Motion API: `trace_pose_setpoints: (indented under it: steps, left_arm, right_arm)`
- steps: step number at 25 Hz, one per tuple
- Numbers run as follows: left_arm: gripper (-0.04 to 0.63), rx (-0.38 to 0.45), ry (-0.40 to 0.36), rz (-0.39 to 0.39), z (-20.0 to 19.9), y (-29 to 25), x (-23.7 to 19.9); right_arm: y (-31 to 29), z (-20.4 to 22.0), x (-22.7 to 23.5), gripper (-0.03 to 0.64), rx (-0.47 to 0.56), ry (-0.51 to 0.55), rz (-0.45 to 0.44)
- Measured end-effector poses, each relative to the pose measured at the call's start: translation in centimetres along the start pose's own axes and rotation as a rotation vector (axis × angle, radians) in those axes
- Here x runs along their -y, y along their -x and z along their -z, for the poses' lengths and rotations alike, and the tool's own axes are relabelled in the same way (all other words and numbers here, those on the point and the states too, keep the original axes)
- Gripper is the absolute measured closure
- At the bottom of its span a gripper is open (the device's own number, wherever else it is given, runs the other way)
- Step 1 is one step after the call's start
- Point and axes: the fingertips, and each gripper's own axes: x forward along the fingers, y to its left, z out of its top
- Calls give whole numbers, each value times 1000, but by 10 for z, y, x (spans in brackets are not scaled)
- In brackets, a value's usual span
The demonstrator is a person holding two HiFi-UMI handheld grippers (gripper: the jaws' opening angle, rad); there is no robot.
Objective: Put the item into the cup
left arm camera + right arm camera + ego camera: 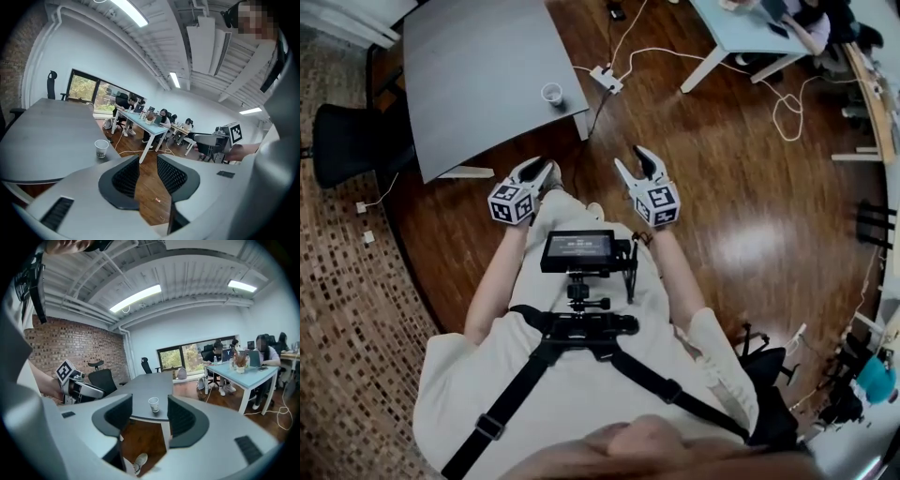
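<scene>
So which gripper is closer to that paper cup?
Left. The left gripper is off the table's near edge, facing the cup; the right gripper sits farther right, over the floor.

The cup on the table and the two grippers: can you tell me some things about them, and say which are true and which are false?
1. The cup stands upright on the gray table. True.
2. The left gripper is holding the cup. False: its jaws are apart with nothing between them, and the cup stands away from it on the table.
3. The right gripper is open and empty. True.
4. The black chair stands on top of the table. False: it stands on the floor beside the table.
5. A white power strip lies on the wooden floor. True.
</scene>
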Motion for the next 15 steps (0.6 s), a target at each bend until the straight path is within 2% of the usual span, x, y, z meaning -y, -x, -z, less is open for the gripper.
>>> trace_pose_setpoints:
  steps: [9,15]
  left_arm:
    - [479,-24,29,-45,23,19,-7]
    - [480,-56,6,-48,28,17,1]
  right_arm:
    - [1,8,-4,368,5,18,23]
    - [13,11,-11,368,-8,22,32]
